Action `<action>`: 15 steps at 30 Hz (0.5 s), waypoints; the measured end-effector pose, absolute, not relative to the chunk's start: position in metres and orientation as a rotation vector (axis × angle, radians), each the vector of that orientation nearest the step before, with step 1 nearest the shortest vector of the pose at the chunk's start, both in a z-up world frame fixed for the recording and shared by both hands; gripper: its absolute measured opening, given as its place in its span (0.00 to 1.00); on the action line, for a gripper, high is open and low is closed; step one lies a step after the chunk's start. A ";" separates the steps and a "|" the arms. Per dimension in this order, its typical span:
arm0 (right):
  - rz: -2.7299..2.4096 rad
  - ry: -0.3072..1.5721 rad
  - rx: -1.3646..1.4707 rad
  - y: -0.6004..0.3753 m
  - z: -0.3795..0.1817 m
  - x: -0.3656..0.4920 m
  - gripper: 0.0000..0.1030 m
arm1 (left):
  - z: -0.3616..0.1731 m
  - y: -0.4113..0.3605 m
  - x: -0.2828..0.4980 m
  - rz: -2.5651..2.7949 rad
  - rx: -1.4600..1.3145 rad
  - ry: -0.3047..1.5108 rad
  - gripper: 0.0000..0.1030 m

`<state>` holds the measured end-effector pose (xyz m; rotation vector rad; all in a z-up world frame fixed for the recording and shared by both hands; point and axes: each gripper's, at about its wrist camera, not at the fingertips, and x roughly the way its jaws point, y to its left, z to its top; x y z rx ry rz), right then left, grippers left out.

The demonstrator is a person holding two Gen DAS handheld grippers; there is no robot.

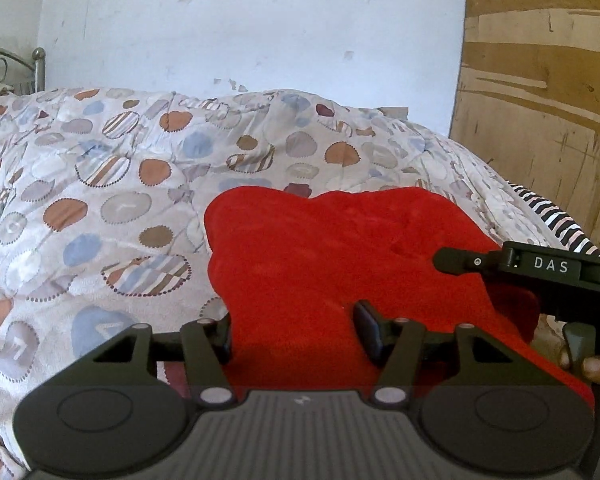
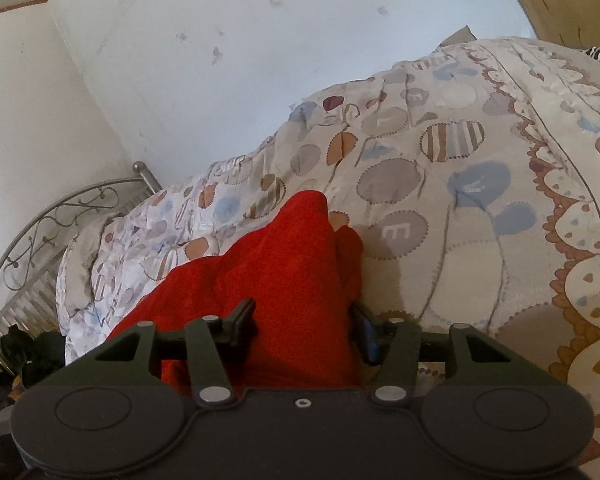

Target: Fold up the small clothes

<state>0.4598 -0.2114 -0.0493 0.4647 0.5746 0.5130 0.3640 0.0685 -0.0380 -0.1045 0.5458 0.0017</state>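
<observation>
Lying on a patterned quilt [image 1: 100, 184], red cloth [image 1: 320, 248], both hand-held grippers spread around it, white wall [image 1: 220, 20] behind.

I'm seeing a fuzzy matt red cloth [image 1: 340, 248], crinkly cotton-looking quilt [image 1: 100, 184], shiny metal bed frame [image 2: 52, 220], rough plywood board [image 1: 540, 100].

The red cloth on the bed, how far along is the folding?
Done: the red cloth is laid on the quilt, bunched rather than flat, with no neat fold showing. In hand: its near edge runs between the jaws of both the left gripper and the right gripper, which stand apart and seem not to pinch it. Left: smoothing it and making the folds.
</observation>
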 end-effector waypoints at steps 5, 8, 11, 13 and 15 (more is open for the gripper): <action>0.488 0.570 0.431 -0.211 -0.041 0.455 0.62 | -0.033 0.073 0.364 0.007 -0.153 0.560 0.66; 0.474 0.569 0.373 -0.210 -0.034 0.451 0.65 | -0.029 0.075 0.362 0.014 -0.180 0.574 0.72; 0.459 0.558 0.338 -0.212 -0.025 0.444 0.70 | -0.023 0.076 0.356 0.024 -0.208 0.575 0.80; 0.454 0.548 0.333 -0.214 -0.019 0.437 0.75 | -0.017 0.077 0.350 0.024 -0.229 0.569 0.82; 0.448 0.531 0.321 -0.215 -0.012 0.430 0.83 | -0.010 0.078 0.343 0.027 -0.242 0.559 0.84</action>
